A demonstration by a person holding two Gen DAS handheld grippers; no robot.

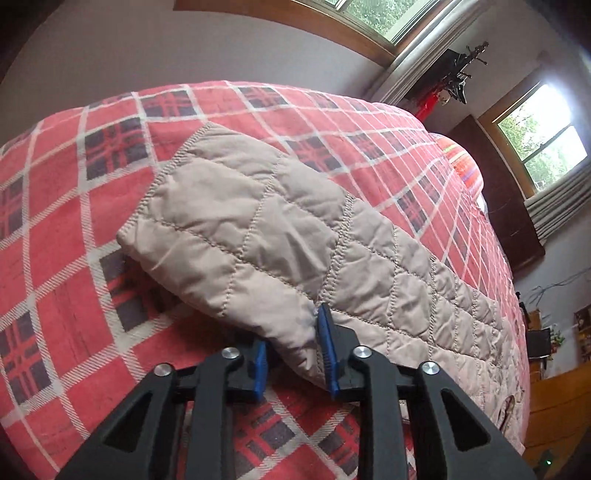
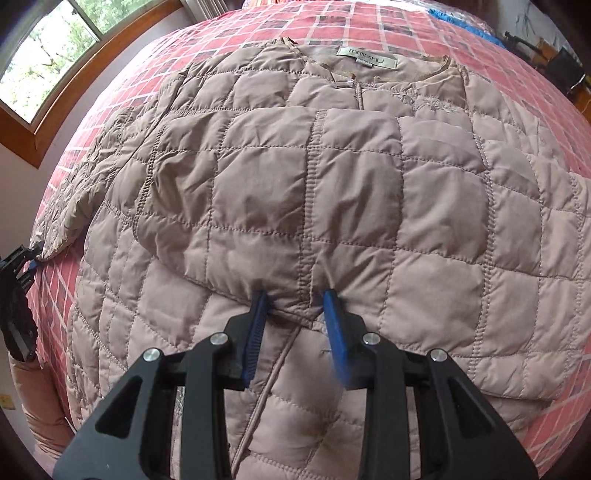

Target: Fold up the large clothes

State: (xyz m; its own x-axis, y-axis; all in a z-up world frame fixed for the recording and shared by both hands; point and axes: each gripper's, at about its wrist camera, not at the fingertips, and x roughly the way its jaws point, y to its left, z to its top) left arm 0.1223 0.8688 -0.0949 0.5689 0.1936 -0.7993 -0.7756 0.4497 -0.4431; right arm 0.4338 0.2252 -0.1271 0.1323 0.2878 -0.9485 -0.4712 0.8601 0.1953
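Jacket [image 2: 351, 192]: a quilted beige one, lies spread front-up on the bed [image 2: 369, 26], which wears a red plaid cover; its collar and label are at the far side, its hem near. One sleeve [image 2: 280, 184] is folded across the chest, cuff toward the camera. The other sleeve [image 1: 236, 221] stretches out to the left over the plaid.

The right gripper [image 2: 295, 295] has its fingers parted, one on each side of the folded cuff's seam, pads touching fabric but not pinching. If it closes here it may catch the front panel beneath as well as the cuff, so a lift would drag the body and spoil the fold.

The left gripper [image 1: 291, 332] straddles the outstretched cuff with a bulge of padding between its fingers; whether it truly grips I cannot tell. The puffy, slick cloth could slide out under a pull, and the sleeve would flop back short of the body.
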